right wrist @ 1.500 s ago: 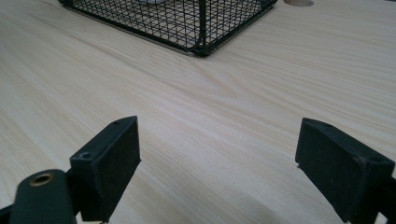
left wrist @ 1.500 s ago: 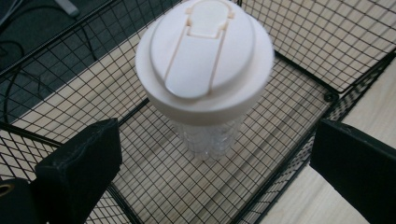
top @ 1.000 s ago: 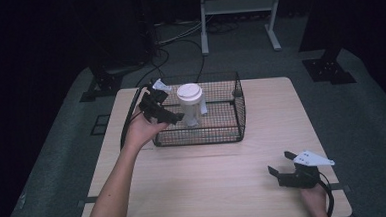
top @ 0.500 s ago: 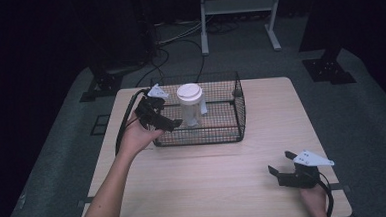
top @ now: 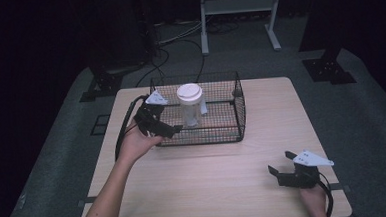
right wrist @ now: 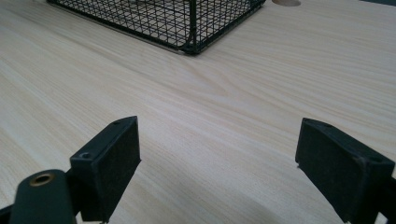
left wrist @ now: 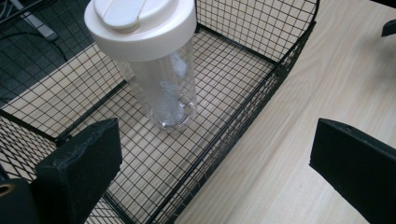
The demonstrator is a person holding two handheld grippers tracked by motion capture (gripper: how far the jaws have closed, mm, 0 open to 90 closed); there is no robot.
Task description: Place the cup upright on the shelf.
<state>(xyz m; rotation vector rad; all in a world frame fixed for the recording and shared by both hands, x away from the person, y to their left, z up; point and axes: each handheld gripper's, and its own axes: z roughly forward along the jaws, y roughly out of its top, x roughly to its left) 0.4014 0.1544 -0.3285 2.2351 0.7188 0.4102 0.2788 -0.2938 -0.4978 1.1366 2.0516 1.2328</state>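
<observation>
Dark floor and cables are seen behind a pale wooden table [top: 225, 187], on which a black wire basket [top: 238, 103] is set toward the far side. At the left, the left gripper [top: 169, 131] is held by the left hand [top: 135, 141] at the basket's near left corner. Its jaws are spread wide and nothing is gripped: in the left gripper view one jaw is seen over the basket floor, the other over bare table outside the basket wall [left wrist: 261, 88], so that the wall runs between them. Ahead of the jaws, inside the basket, a clear bottle [top: 190, 106] with a white lid [left wrist: 140, 25] is stood upright, apart from both pads. At the right, the right gripper [top: 280, 170] is held low near the table's near right edge, well apart from the basket. Its jaws are likewise released, with only bare wood between them, and the basket corner [right wrist: 191, 28] is seen far ahead of them.
</observation>
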